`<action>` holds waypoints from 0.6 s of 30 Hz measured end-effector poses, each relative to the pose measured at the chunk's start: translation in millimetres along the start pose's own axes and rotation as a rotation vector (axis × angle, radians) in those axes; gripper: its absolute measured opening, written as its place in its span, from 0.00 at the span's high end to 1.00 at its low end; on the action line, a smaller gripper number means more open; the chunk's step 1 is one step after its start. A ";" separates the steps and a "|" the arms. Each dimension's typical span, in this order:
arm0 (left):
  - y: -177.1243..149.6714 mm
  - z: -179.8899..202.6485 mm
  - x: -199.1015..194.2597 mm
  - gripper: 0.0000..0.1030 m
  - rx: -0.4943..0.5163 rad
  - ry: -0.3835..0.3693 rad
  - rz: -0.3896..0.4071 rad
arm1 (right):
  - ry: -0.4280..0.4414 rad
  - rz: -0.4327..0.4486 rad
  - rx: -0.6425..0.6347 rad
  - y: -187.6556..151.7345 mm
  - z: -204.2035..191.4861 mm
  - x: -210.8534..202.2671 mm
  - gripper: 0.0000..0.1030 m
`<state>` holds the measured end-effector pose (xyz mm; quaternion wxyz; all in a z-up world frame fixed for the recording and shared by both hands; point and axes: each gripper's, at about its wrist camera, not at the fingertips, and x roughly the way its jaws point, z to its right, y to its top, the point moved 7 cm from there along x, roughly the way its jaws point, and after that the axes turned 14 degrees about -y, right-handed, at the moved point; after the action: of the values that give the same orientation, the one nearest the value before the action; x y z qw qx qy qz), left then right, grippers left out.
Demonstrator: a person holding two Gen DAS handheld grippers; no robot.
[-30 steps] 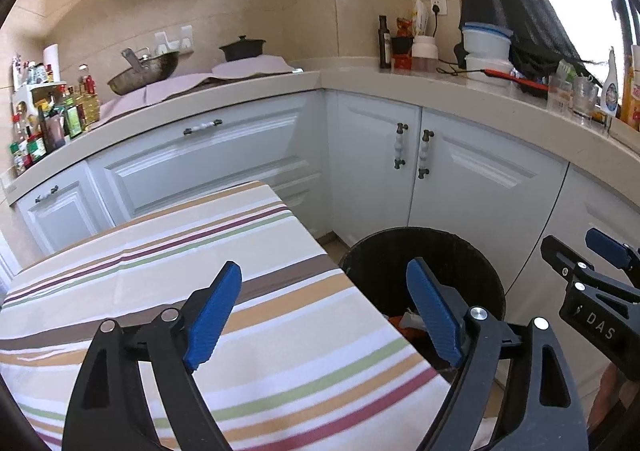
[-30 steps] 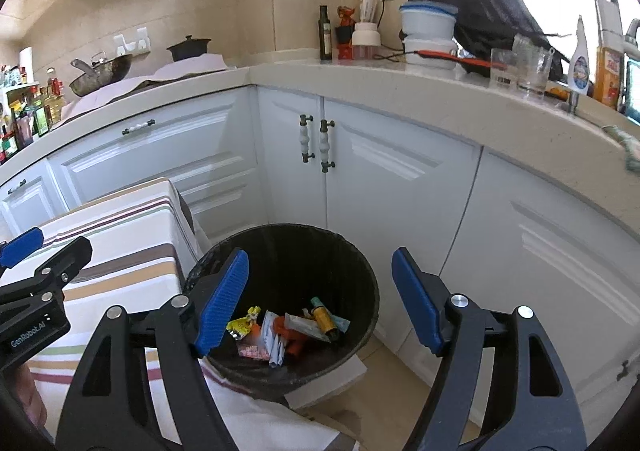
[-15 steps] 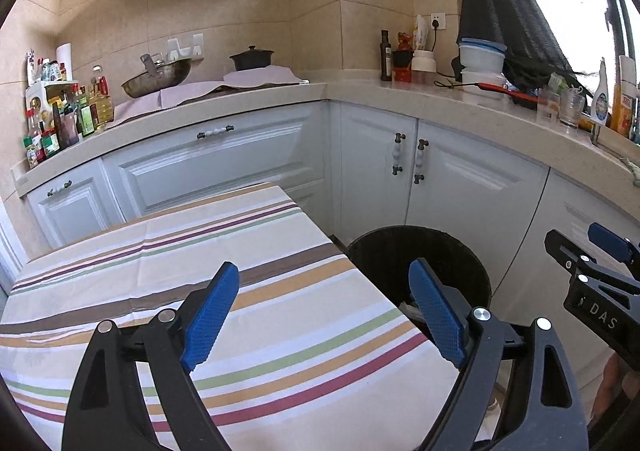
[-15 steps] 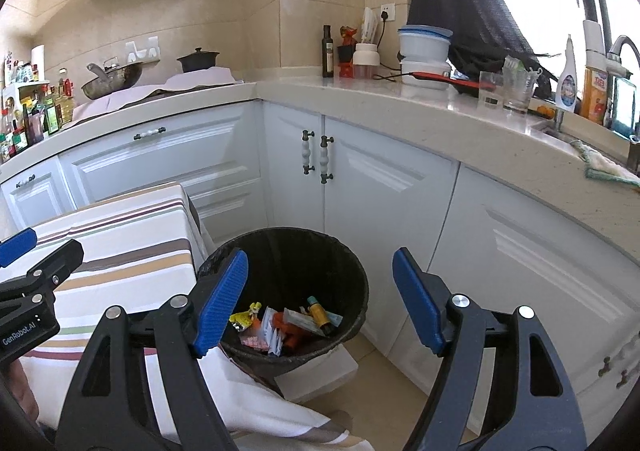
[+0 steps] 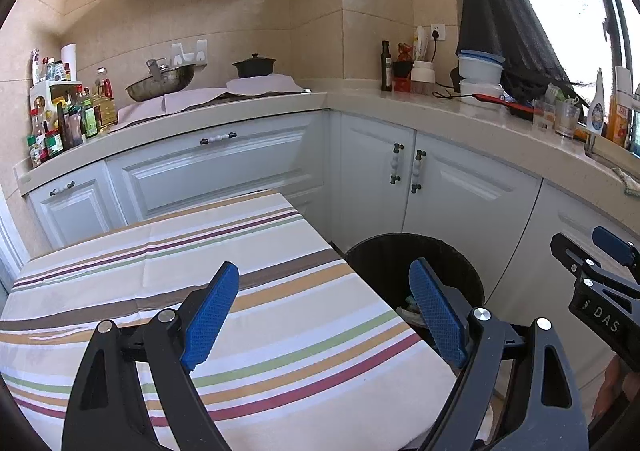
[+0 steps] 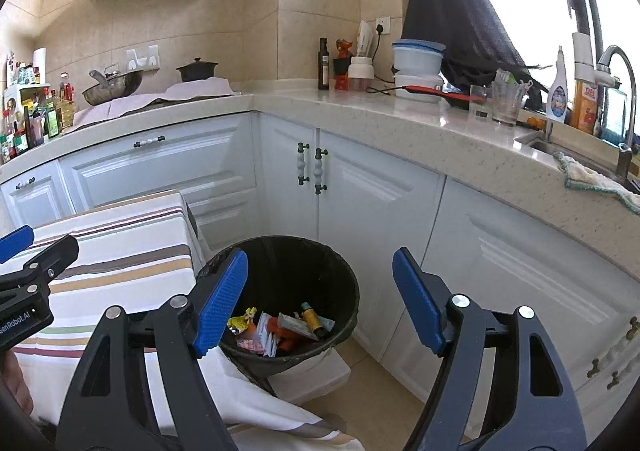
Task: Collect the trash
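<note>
Evidently the collecting looked nearly done — left of the bin (image 6: 280, 291), the striped surface (image 5: 240, 291) lay bare under the empty, wide-open left gripper (image 5: 324, 315); the trash (image 6: 280, 327) sat inside the bin, the right gripper (image 6: 320, 299) above it — spread, empty.

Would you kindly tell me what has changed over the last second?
Both cameras have drawn back and up: the bin looks smaller and lower, with more wall and range hood showing. Nothing was gripped or released. The left gripper and right gripper remain open and empty; the trash lies unchanged.
</note>
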<state>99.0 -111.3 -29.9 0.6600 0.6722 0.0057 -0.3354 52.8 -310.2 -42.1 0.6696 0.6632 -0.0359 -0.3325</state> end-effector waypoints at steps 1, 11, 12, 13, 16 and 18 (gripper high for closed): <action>0.1 -1.4 -0.9 0.18 -0.001 -0.001 0.001 | 0.000 0.001 0.000 0.0 0.8 -0.6 0.29; -0.5 -3.0 -2.8 0.18 -0.003 0.000 0.004 | -0.001 0.003 0.000 -0.2 1.1 -2.3 0.29; -0.9 -3.4 -3.5 0.18 -0.003 0.001 0.005 | -0.002 0.004 0.000 -0.3 1.3 -2.6 0.29; -1.6 -3.6 -4.1 0.18 -0.004 0.001 0.006 | -0.001 0.004 0.001 -0.2 1.3 -3.1 0.29; -2.6 -4.2 -4.8 0.18 -0.006 0.001 0.004 | -0.002 0.003 0.000 -0.4 1.0 -3.0 0.29; -2.6 -4.0 -4.9 0.18 -0.005 0.001 0.005 | -0.002 0.003 0.001 -0.4 1.4 -3.5 0.29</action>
<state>95.7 -105.3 -30.3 0.6625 0.6708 0.0053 -0.3334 49.3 -309.6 -40.9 0.6698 0.6631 -0.0375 -0.3321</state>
